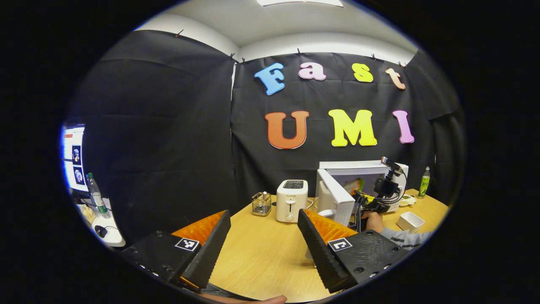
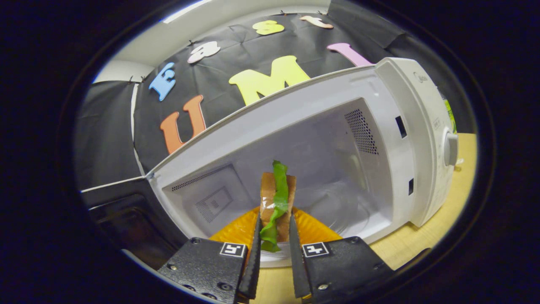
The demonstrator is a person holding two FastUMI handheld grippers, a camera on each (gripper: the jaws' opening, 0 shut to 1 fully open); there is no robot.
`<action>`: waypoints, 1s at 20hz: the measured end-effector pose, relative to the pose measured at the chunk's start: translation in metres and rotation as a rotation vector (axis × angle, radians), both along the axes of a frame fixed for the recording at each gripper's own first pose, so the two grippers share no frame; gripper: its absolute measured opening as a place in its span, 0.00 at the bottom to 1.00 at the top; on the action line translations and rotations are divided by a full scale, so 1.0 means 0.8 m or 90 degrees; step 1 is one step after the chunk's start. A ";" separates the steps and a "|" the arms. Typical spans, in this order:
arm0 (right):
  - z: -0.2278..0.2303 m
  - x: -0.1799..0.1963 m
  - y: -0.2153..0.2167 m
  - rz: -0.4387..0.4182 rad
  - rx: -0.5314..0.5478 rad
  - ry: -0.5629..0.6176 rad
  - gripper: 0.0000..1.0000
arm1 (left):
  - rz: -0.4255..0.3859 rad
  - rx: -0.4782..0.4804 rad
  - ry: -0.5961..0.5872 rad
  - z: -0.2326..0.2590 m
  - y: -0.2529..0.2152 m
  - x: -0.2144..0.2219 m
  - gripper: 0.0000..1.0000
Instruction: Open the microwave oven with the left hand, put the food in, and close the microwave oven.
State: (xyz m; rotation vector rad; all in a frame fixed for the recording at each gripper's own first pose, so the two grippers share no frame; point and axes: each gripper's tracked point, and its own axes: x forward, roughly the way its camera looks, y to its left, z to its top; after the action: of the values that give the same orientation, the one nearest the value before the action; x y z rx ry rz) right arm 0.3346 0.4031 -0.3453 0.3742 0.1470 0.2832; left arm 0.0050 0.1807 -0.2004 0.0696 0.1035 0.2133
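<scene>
Holding the sandwich (image 2: 277, 198) at the microwave (image 2: 396, 139) mouth: right gripper (image 2: 273, 245) is pinching it between both fingers, bread slices upright, green lettuce strip running vertically, long axis pointing up and away from the fingers toward the cavity. Door (image 1: 335, 196) is swung open to the side, so the opening step looks done. In the right gripper view the cavity lies straight ahead and slightly above the fingertips; the sandwich appears to be at or just past the front lip, though depth is hard to judge through the fisheye. Cavity floor looks bare, vents on side walls, control knob (image 2: 450, 148) on the right panel.

Left gripper (image 1: 261, 240) is spread wide, holding nothing, hovering over the table (image 1: 261, 253) well back from the oven. From there the microwave sits ahead and right, beyond the toaster (image 1: 291, 200).

My read: next move is straight in along the gripper axis, then release. Right hand does the placing; the left is the one free for the door, but has ground to cover. Risk: sandwich tipping on release, since it's gripped on edge.
</scene>
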 end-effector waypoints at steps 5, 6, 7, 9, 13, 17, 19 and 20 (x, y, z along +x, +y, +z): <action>-0.016 0.009 -0.007 -0.008 -0.026 0.005 0.40 | -0.017 -0.019 -0.001 -0.005 -0.011 -0.001 0.95; -0.019 0.009 -0.009 -0.010 -0.036 0.006 0.42 | -0.015 -0.019 0.000 -0.005 -0.011 0.000 0.95; -0.019 0.010 -0.010 -0.014 -0.049 0.001 0.45 | -0.011 -0.018 0.001 -0.006 -0.010 -0.002 0.95; -0.021 0.009 -0.013 -0.017 -0.066 -0.002 0.49 | -0.013 -0.019 0.006 -0.012 -0.012 -0.006 0.95; -0.024 0.011 -0.039 -0.057 -0.104 -0.009 0.58 | -0.007 -0.006 0.018 -0.024 -0.010 -0.016 0.95; -0.026 0.003 -0.052 -0.062 -0.127 -0.014 0.73 | -0.025 -0.011 0.012 -0.022 -0.017 -0.034 0.95; -0.030 -0.002 -0.057 -0.061 -0.124 -0.007 0.78 | -0.027 -0.014 0.009 -0.025 -0.015 -0.041 0.84; -0.029 -0.002 -0.062 -0.068 -0.129 -0.009 0.78 | -0.026 -0.016 0.010 -0.027 -0.014 -0.045 0.95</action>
State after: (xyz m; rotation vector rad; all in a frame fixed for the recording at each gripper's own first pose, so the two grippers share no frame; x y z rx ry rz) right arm 0.3328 0.3532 -0.3685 0.1781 0.1407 0.1641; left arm -0.0311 0.1697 -0.2216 0.0479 0.1196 0.1705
